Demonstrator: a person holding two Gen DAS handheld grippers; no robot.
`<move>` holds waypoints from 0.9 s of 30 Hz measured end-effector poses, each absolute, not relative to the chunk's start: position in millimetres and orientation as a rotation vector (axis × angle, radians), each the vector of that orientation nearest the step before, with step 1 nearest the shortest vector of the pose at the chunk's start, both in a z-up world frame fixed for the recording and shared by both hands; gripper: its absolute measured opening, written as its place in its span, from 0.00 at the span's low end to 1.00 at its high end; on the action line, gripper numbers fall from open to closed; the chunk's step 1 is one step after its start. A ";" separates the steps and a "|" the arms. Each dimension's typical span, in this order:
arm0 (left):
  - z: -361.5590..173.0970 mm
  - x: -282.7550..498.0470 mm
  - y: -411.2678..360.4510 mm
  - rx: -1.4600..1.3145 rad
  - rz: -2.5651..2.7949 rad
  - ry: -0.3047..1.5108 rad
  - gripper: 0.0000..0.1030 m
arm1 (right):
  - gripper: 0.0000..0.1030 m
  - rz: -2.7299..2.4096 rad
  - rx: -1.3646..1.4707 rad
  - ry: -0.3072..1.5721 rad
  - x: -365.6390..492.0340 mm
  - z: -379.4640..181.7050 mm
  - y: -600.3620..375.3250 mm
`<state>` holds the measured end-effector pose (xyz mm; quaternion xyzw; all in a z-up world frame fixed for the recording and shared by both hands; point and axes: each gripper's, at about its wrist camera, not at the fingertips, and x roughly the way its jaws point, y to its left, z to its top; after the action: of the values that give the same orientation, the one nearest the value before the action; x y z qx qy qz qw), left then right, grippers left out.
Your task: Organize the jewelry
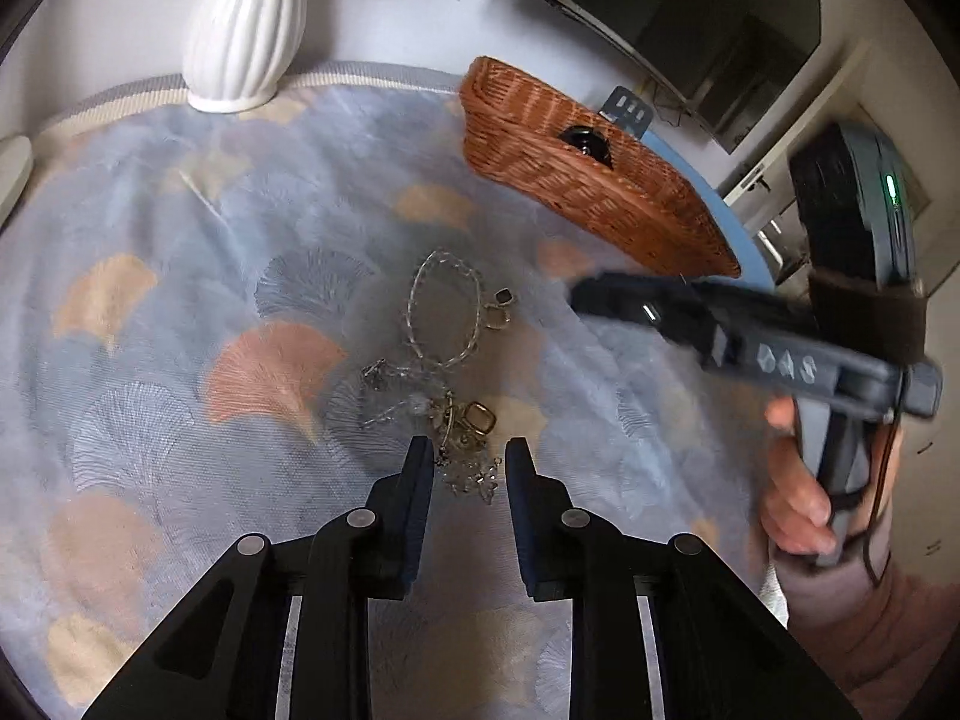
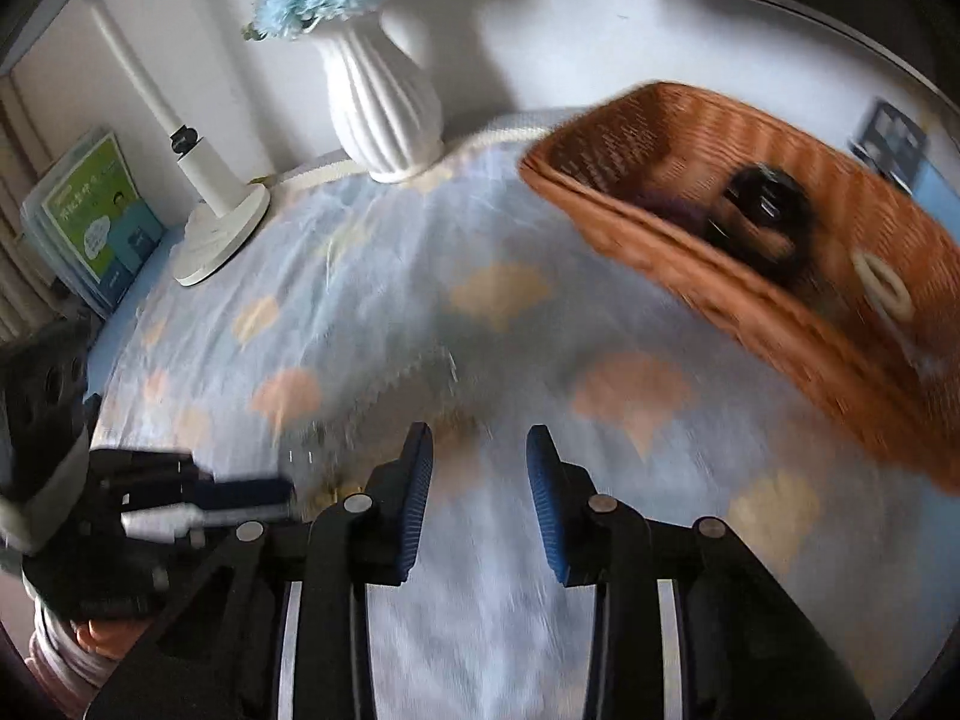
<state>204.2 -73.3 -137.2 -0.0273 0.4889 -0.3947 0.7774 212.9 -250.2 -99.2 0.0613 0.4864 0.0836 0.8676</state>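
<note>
My left tool (image 1: 469, 463) hangs low over the patterned cloth (image 1: 180, 312) on the counter, fingers parted and gripping nothing, with the near end of the jewelry pile (image 1: 447, 372) lying just between and ahead of its tips. Item: the pile, a tangle of silver chain loops, a brass-coloured square buckle and small charms, in the middle of the cloth, outside the wicker basket (image 1: 576, 180). Item: the basket, brown, beyond and to the right of the pile, well apart from it, holding a dark round object (image 1: 585, 141) (what it is I cannot tell) and, seen from the right wrist, a pale ring-shaped piece (image 2: 882, 288). Item: my right tool (image 2: 480, 462), released too, nothing between its blue pads, above bare cloth to the right of the pile; from the left wrist its body (image 1: 750, 336) crosses in front of the basket's near corner. Item: a white ribbed vase (image 2: 384, 102) with blue flowers at the cloth's far edge. Item: a white lamp base (image 2: 210, 228) left of the vase. Item: green-covered books (image 2: 90, 210) at far left. The right wrist view is blurred, so the pile shows only as a smear.
</note>
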 end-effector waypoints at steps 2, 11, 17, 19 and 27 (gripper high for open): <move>-140.0 206.3 -74.1 -0.054 -0.847 1.065 0.24 | 0.36 0.204 0.106 1.027 226.9 -104.6 -240.2; -140.3 203.9 -77.5 -0.041 -0.835 1.037 0.20 | 0.27 0.129 -0.149 1.004 244.5 -130.0 -200.2; -135.0 201.1 -71.8 -0.063 -0.840 1.002 0.09 | 0.09 0.115 -0.243 0.955 232.6 -130.4 -185.2; -131.0 202.1 -60.6 -0.114 -0.860 0.984 0.08 | 0.09 0.138 -0.186 0.948 229.5 -124.4 -190.4; -113.7 212.9 -7.0 -0.416 -0.939 0.886 0.04 | 0.09 0.217 0.026 0.854 200.3 -72.0 -215.2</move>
<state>212.9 -7.0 -113.7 -0.1924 0.4099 -0.4344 0.7787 200.3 -215.2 -72.0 0.0123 0.4134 0.1050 0.9044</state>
